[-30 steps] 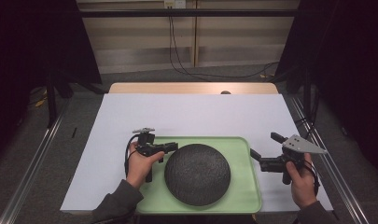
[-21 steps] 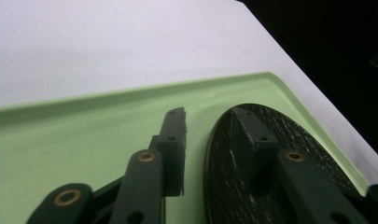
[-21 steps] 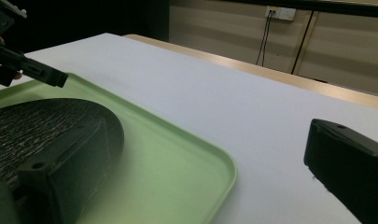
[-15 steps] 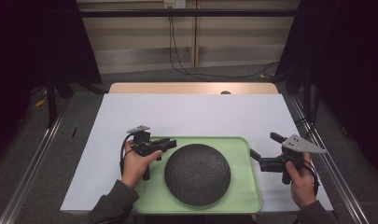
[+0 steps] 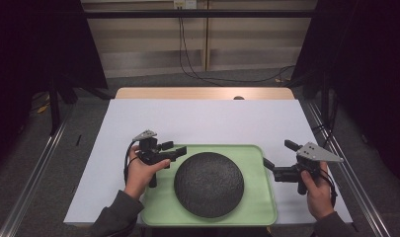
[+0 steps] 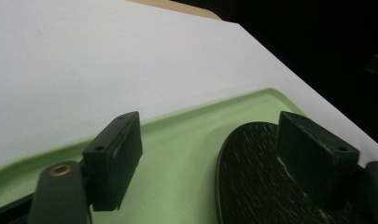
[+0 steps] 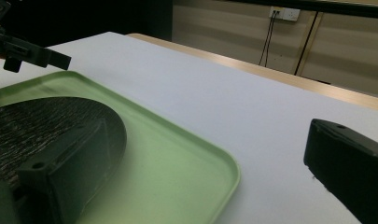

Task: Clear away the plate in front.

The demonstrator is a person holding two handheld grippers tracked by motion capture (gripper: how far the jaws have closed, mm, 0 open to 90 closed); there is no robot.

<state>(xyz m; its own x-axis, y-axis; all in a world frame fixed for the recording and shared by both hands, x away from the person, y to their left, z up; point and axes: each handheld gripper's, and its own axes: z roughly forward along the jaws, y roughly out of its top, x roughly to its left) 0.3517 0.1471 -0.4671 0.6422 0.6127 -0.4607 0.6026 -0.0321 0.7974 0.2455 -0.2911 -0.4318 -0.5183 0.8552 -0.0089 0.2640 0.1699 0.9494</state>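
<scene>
A dark round plate [image 5: 209, 183] lies face-down in the middle of a green tray [image 5: 266, 207] on the white-covered counter [image 5: 212, 121]. The left gripper [image 5: 177, 152] hovers at the plate's upper-left edge, jaws spread, one over the plate and one over bare tray — the nearer of the two. The right gripper [image 5: 267, 164] sits at the tray's right rim, jaws spread astride it. The plate lies between them; being round, it has no long axis.

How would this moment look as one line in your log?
left gripper: open, over tray | right gripper: open, at tray's edge | dark plate: on tray, untouched
</scene>
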